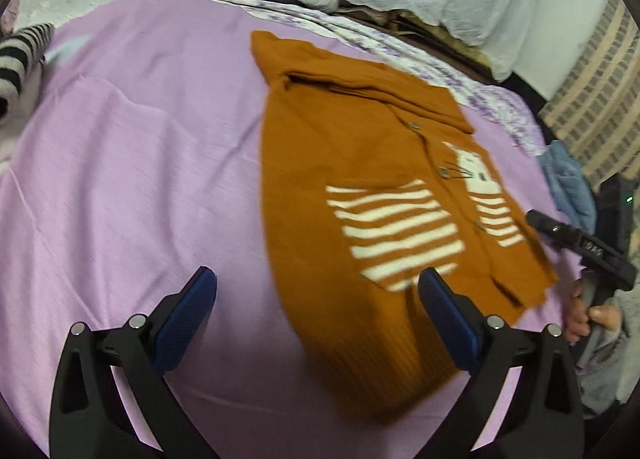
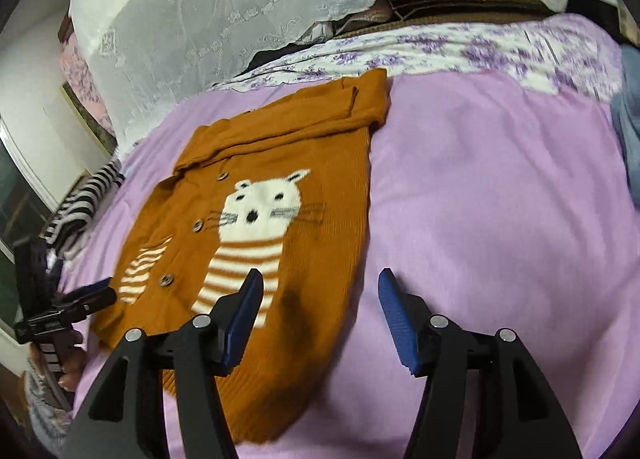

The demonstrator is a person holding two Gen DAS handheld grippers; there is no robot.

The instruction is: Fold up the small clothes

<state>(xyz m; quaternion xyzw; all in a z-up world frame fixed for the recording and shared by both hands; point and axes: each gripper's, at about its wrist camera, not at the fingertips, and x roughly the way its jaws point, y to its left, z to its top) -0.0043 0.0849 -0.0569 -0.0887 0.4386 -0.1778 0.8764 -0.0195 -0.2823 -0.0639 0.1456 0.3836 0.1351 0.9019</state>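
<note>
Cardigan: the small orange knit cardigan point(image 2: 256, 195) you are folding lies flat on the lilac bed sheet point(image 2: 500, 187), front side up, its buttons done up down the middle.
Design: a white cat face with whiskers sits above cream stripes on one front panel; a second patch of cream stripes point(image 1: 394, 233) sits on the other panel.
Sleeves: both look folded across the top of the cardigan, forming a band near the collar.
Hem: the ribbed lower edge is the end nearest to you.
Left gripper point(image 1: 316, 313): your fingers point(image 1: 450, 309) stand wide apart with nothing between them; one blue pad hangs over the cardigan's lower part, the other over bare sheet. Whether that pad touches the knit you cannot tell.
Right gripper point(image 2: 320, 315): your fingers point(image 2: 394, 315) are apart and hold nothing; one pad is over the striped cat body, the other over bare sheet beside the cardigan's edge.
Right hand point(image 1: 586, 313): seen from the left wrist view, it grips the handle just beside the cardigan's corner.
Striped garment point(image 2: 82, 203): a black-and-white piece lies at the far edge of the sheet, well apart from the cardigan.
Blue cloth point(image 1: 568, 187): lies at the sheet's other side.
Background: a white lace cover point(image 2: 224, 7) hangs behind the bed, and a floral fabric point(image 2: 460, 49) borders the sheet.
</note>
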